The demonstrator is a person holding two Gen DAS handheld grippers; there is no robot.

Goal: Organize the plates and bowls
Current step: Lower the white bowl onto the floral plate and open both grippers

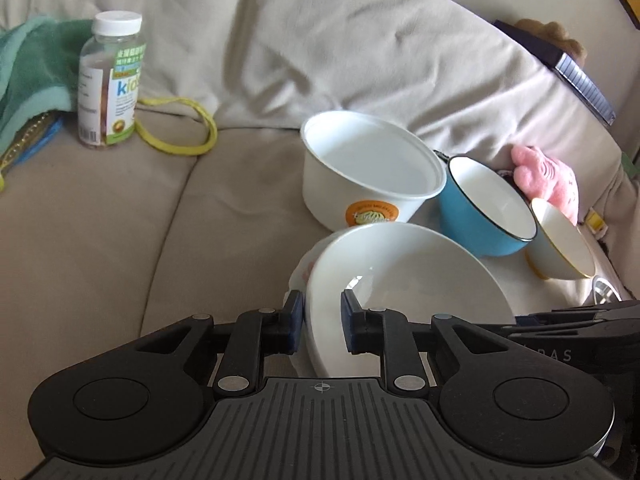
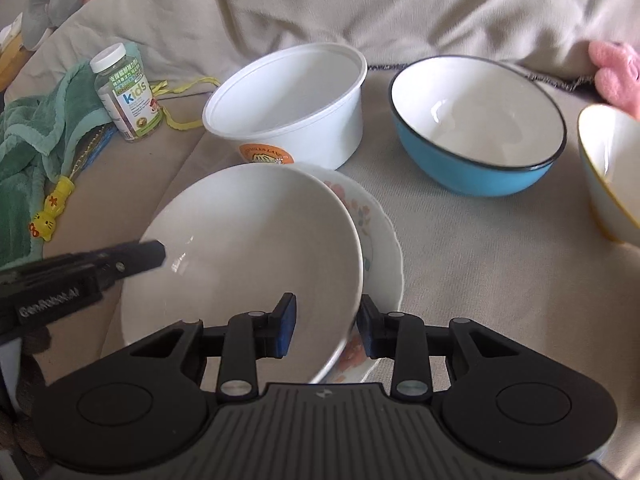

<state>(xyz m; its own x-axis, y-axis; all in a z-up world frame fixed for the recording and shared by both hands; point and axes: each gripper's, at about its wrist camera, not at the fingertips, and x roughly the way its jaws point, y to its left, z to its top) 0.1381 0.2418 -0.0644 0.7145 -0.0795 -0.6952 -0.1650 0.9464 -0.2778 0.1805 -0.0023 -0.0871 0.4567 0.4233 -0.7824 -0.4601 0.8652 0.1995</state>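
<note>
My left claw (image 1: 320, 324) straddles the near rim of the white bowl (image 1: 408, 280), one pad outside the wall and one inside. The jaws stand narrow, yet a sliver of gap shows beside each pad, so I cannot tell whether they press the rim.

My right claw (image 2: 326, 326) straddles the same white bowl's rim on the opposite side, together with the edge of the floral plate (image 2: 380, 248) under it. Its jaws are also narrow, with the left pad inside the bowl and the right pad over the plate's edge; a firm pinch I cannot confirm either.

The bowl sits tilted on the floral plate, on the beige couch cushion (image 1: 120, 220). Behind it stand a white tub (image 2: 296, 108) with an orange label, a blue bowl (image 2: 476, 124) and, further right, a yellow-rimmed bowl (image 2: 612, 176) cut off by the frame edge.

Most of the plate is hidden under the bowl. In the left view only a thin floral edge peeks out. A vitamin bottle (image 1: 108, 80) stands well apart beside a green towel (image 1: 32, 68); its small print is unreadable. A pink plush toy (image 2: 612, 72) is partly cropped.
</note>
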